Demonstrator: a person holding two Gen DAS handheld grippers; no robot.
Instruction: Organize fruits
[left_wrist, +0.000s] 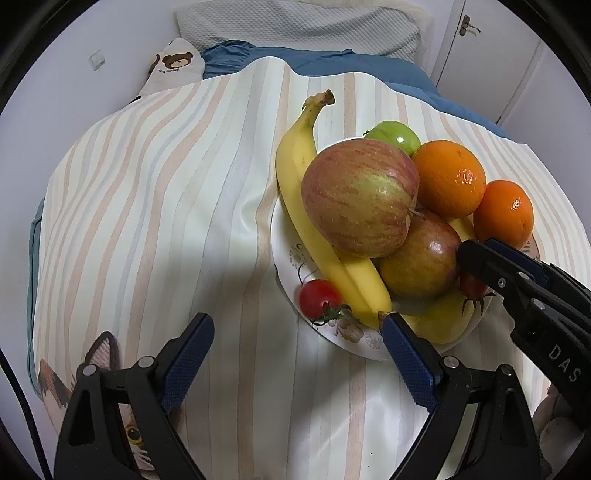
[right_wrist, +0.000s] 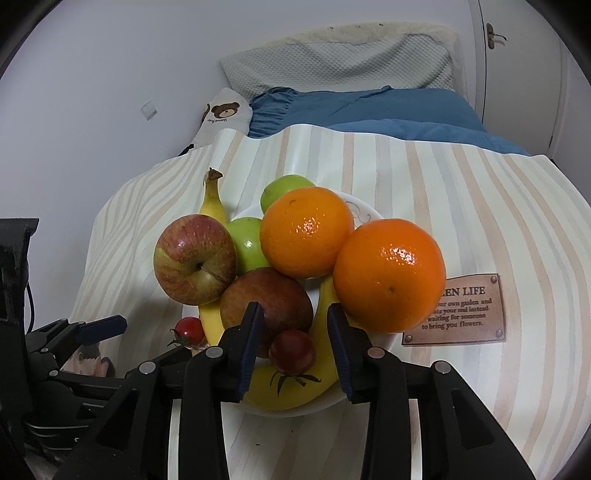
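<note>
Right hand-held gripper (right_wrist: 293, 343) sits w/ jaws slightly apart around the dark cherry tomato (right_wrist: 291, 351), pads not pressing it; looks just set down on the banana (right_wrist: 295, 391) at the plate's (right_wrist: 373, 343) front, where the curve cradles it. Left hand-held gripper (left_wrist: 297, 345) is wide apart, empty, low over the striped cloth (left_wrist: 147, 221) beside the plate. Fruit is heaped: glossy oranges (right_wrist: 388, 273), streaky apples (right_wrist: 194, 258), smooth green ones behind. Red tomato (left_wrist: 319, 297) sits at the rim; round, may roll.
</note>
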